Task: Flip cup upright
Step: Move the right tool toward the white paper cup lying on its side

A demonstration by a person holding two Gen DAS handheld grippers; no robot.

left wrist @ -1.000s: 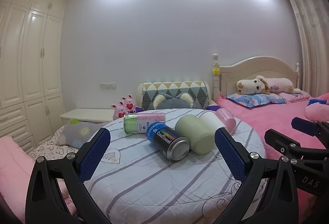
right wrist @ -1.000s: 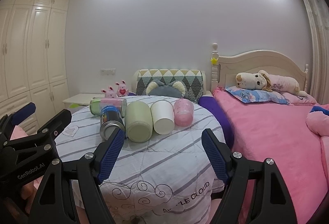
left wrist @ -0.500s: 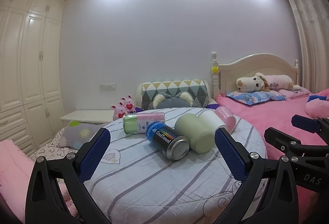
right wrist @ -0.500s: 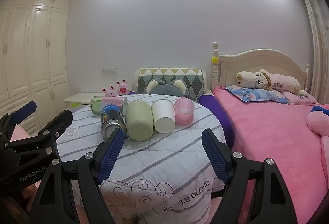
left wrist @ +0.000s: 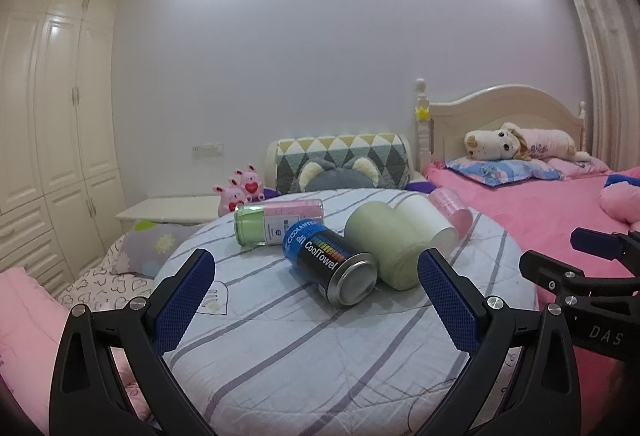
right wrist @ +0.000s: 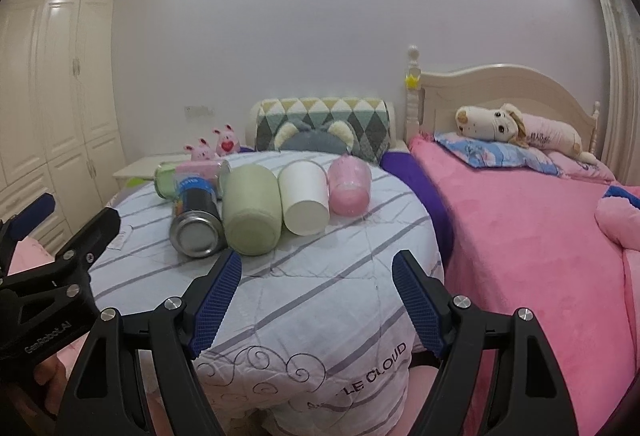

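Five cylindrical containers lie on their sides on the round surface [right wrist: 320, 276], covered with a striped grey-and-white cloth. Four form a row, touching side by side: from left to right, a black-and-blue CoolTowel can [right wrist: 197, 218] with its metal end facing near, a pale green cup [right wrist: 251, 209], a white cup [right wrist: 304, 197] and a pink cup [right wrist: 349, 187]. The fifth, a clear green-and-pink jar [left wrist: 278, 222], lies crosswise behind the can, at the far left. Whether any of them holds anything cannot be told; only their closed bases face the cameras.

The left claw [left wrist: 316, 298] hangs over the near left part of the surface, jaws wide apart and empty. The right claw [right wrist: 318, 302] hangs over the near edge, jaws likewise spread, holding nothing.

Two pink plush rabbits [right wrist: 214, 147] sit beyond the surface, and one plush dog [right wrist: 516, 129] lies on the pink bed [right wrist: 532, 236] at right.
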